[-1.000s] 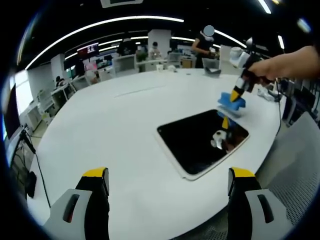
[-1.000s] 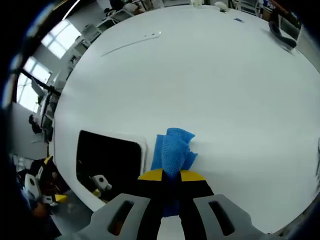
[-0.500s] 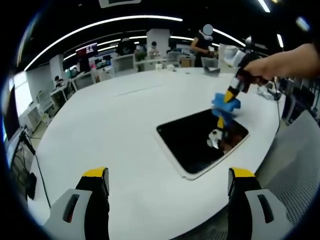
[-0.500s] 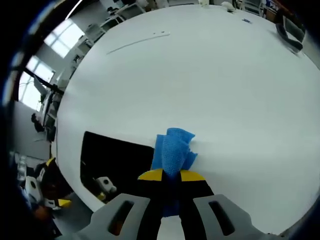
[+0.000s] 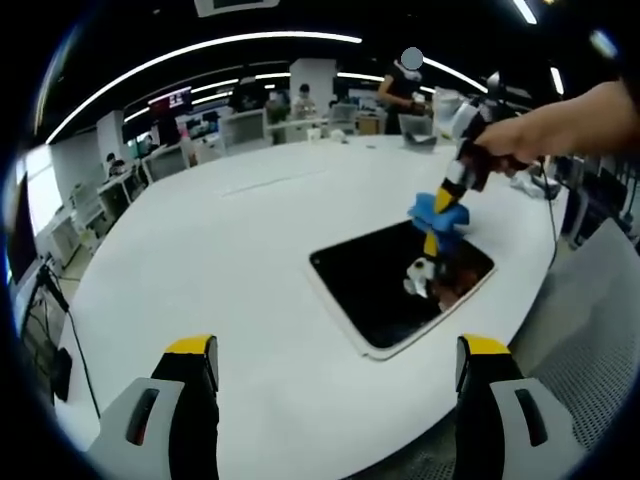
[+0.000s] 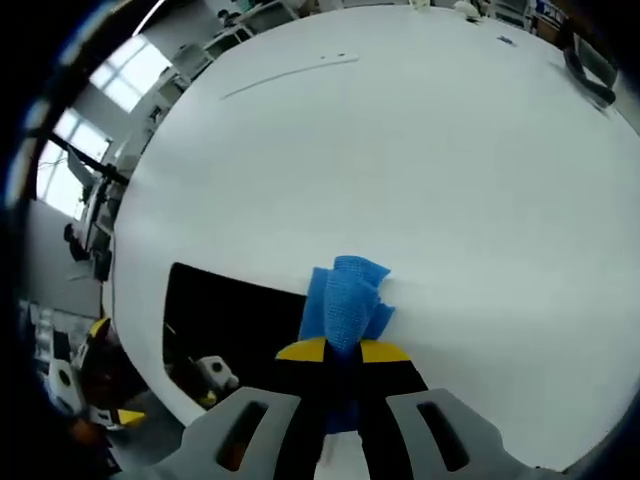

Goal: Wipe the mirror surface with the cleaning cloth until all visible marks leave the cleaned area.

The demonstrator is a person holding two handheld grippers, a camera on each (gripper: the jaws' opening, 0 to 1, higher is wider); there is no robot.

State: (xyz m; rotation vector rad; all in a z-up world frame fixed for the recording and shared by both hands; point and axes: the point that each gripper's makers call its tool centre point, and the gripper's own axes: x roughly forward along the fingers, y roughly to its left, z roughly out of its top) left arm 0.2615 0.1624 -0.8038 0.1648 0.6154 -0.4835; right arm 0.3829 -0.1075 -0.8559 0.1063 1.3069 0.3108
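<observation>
Left gripper view
- Left tongs: the left gripper (image 5: 335, 375), grey jaws with yellow-and-black tips, stands with its jaws wide apart and nothing between them, above the white round table (image 5: 200, 250).
- Mirror: the dark rectangular mirror with a white rim (image 5: 400, 285) lies flat on the table, ahead of the left tongs and a little to their right, near the table's edge.
- Cloth: the blue folded cleaning cloth (image 5: 440, 212) sits at the far right corner of the mirror, beyond the left tongs; touching the glass or just above it, I cannot tell.
- Right tongs: the right gripper (image 5: 455, 185) comes in from the upper right, held by a person's hand (image 5: 515, 135), its yellow-tipped jaws clamped on the cloth and pointing down at the mirror; its reflection shows in the glass.

Right gripper view
- Right tongs: the right gripper (image 6: 342, 352) has its jaws pressed together on the blue cloth (image 6: 346, 295), which sticks up crumpled just past the tips.
- Mirror: the dark mirror (image 6: 235, 325) lies left of the jaws, its near edge just beside the cloth.
- Table: white tabletop (image 6: 400, 150) spreads ahead of the tongs.
</observation>
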